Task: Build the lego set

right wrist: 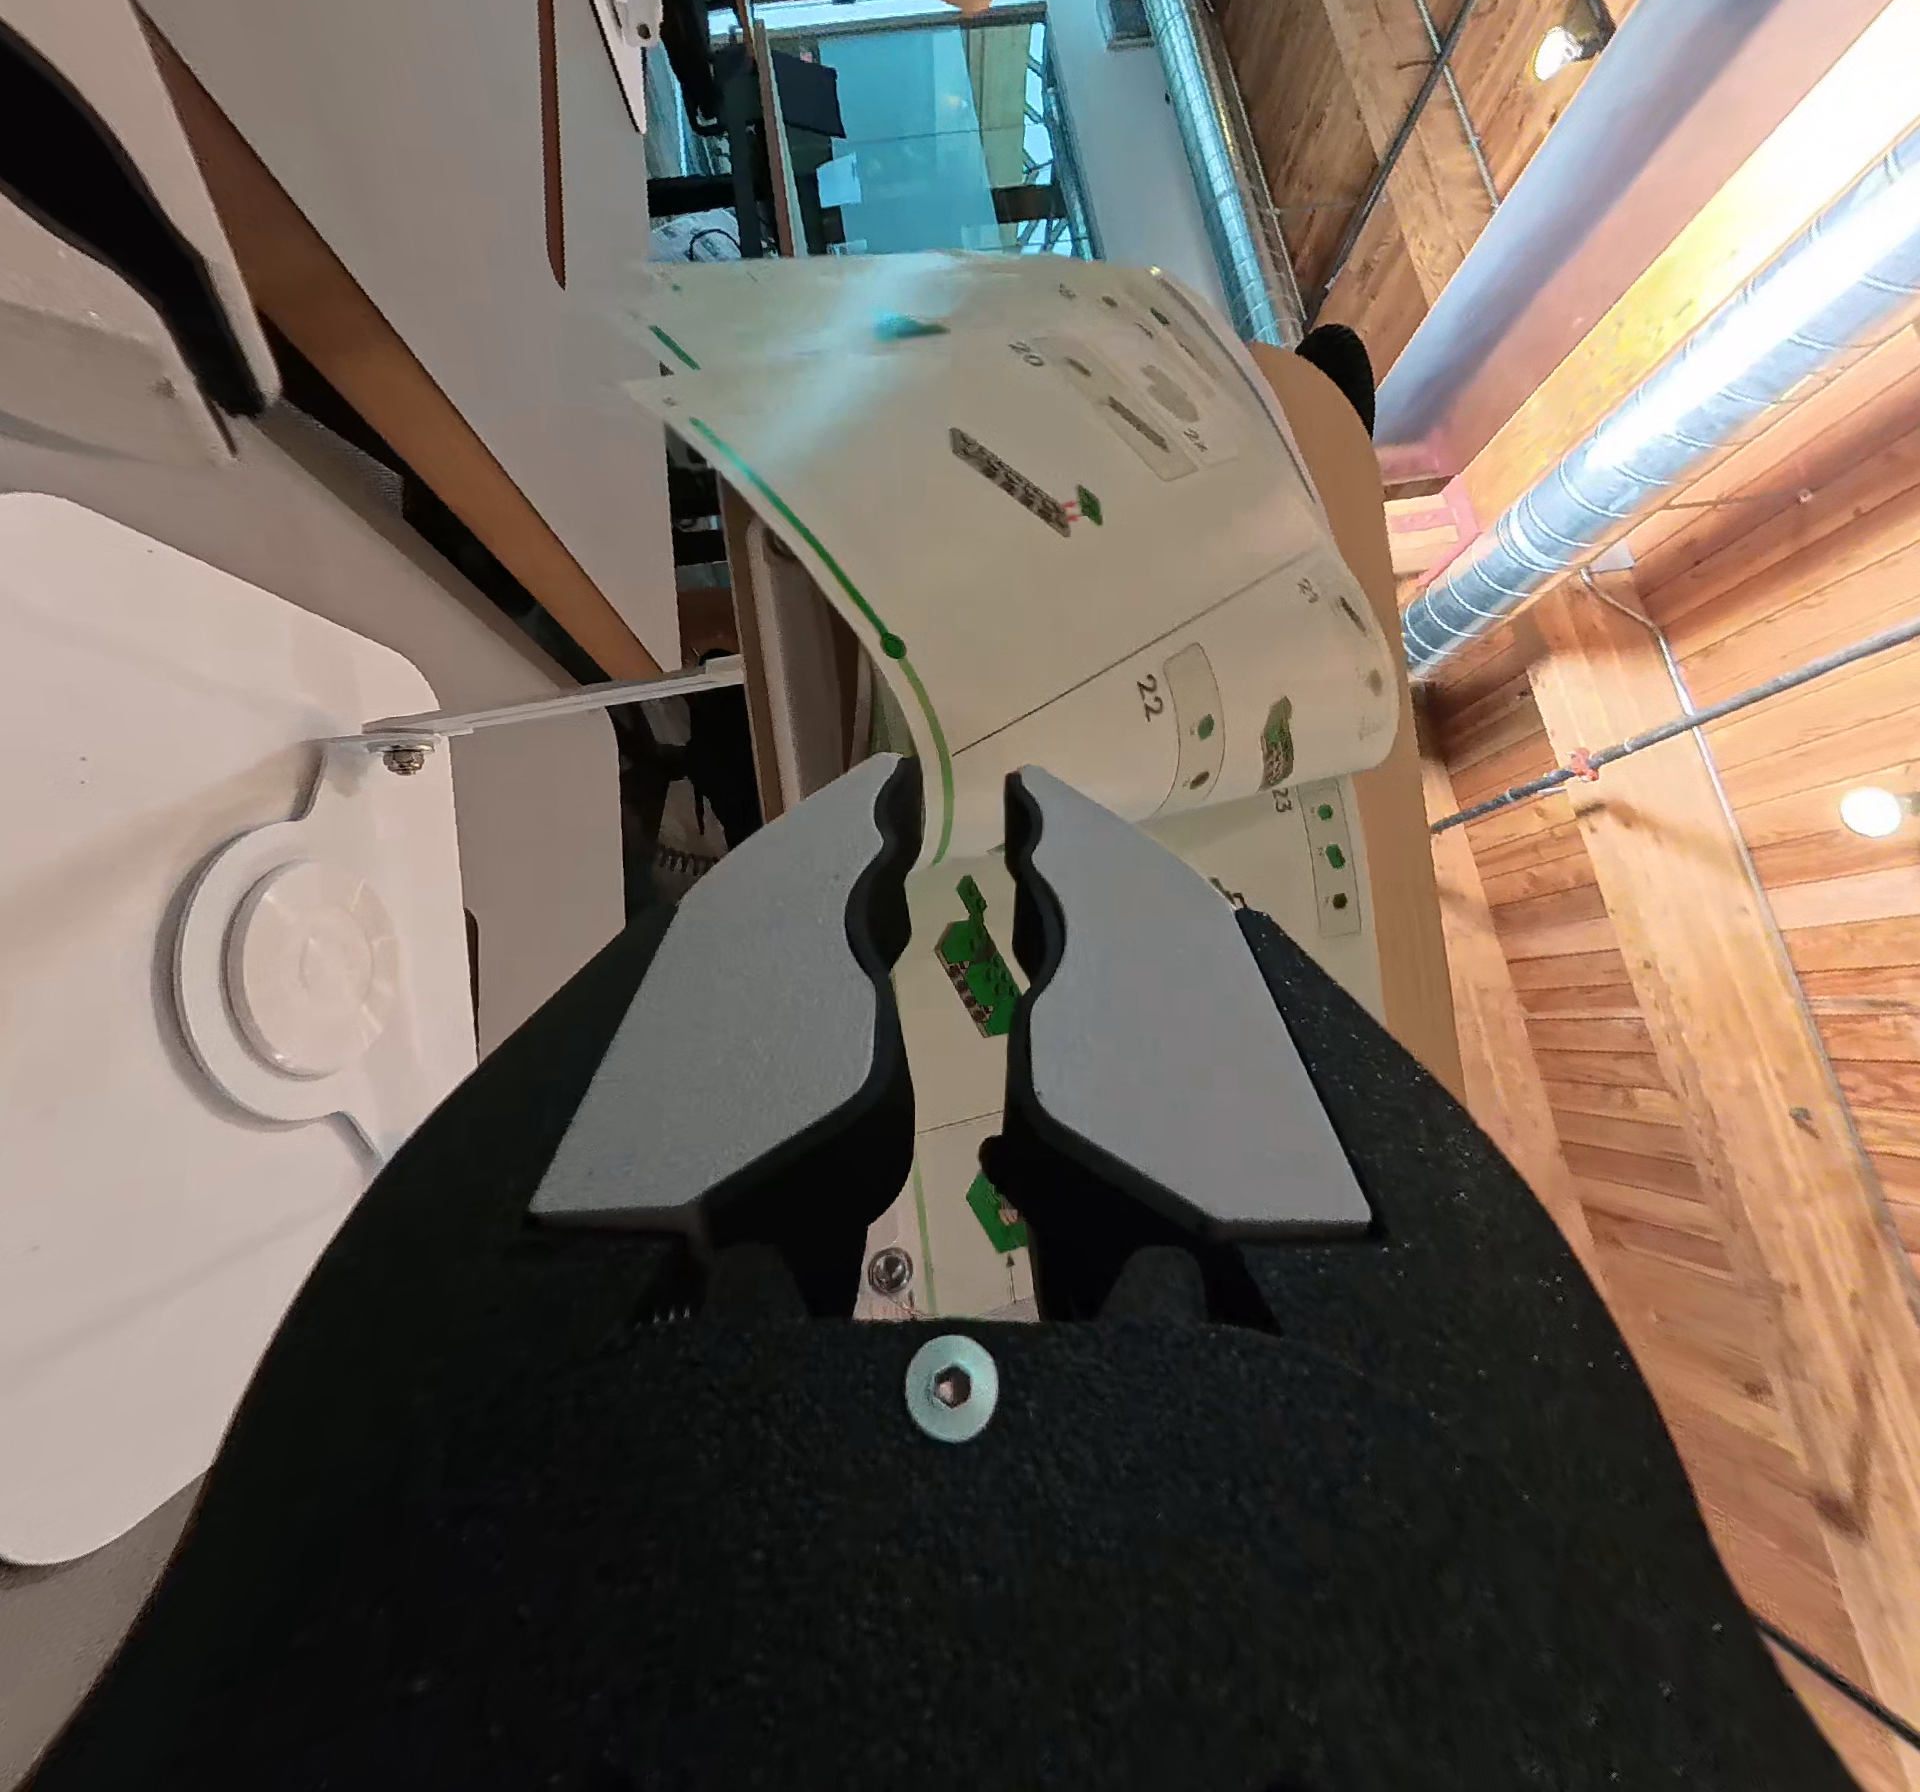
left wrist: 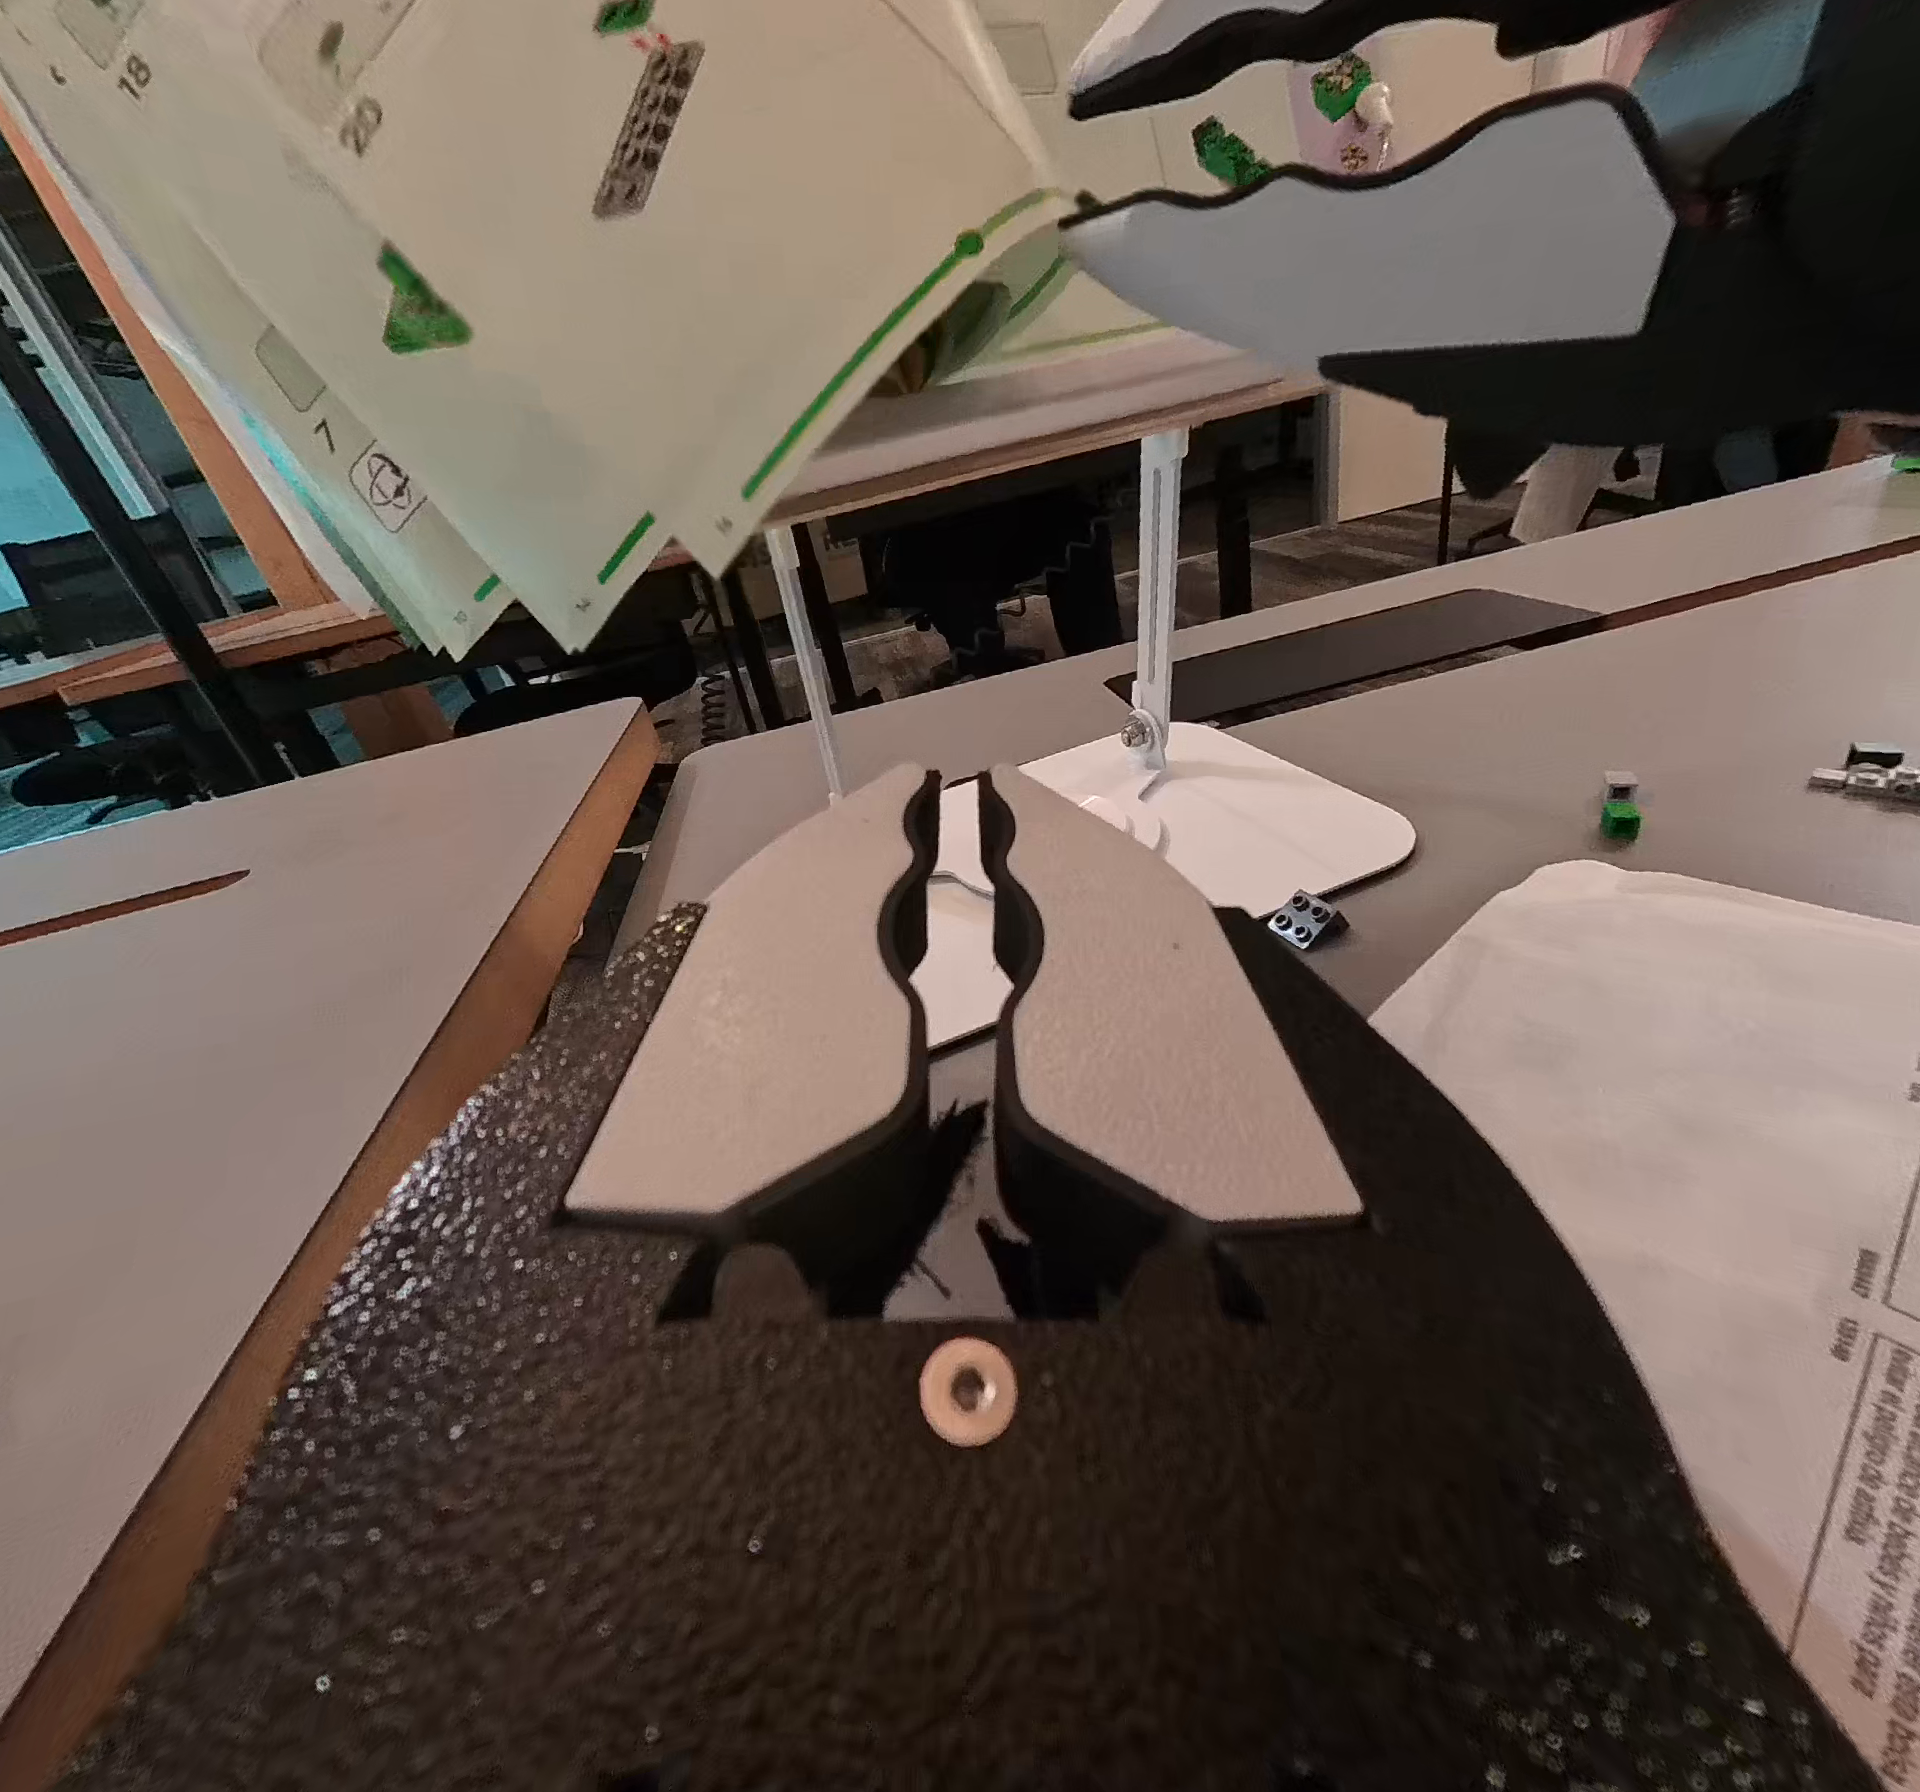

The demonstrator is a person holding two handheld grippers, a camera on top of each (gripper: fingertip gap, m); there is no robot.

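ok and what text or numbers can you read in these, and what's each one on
I don't copy writing out, so here is only where it stands.
Instruction booklet: printed step numbers beside the brick drawings, and tiny page numbers at the page corners.
White paper sheet: lines of small print along its right edge, mostly blurred.

two grippers (left wrist: 961,786) (right wrist: 961,786); one instruction booklet (left wrist: 623,236); one white stand (left wrist: 1247,807); one plastic bag (left wrist: 1662,1067); several loose bricks (left wrist: 1619,809)
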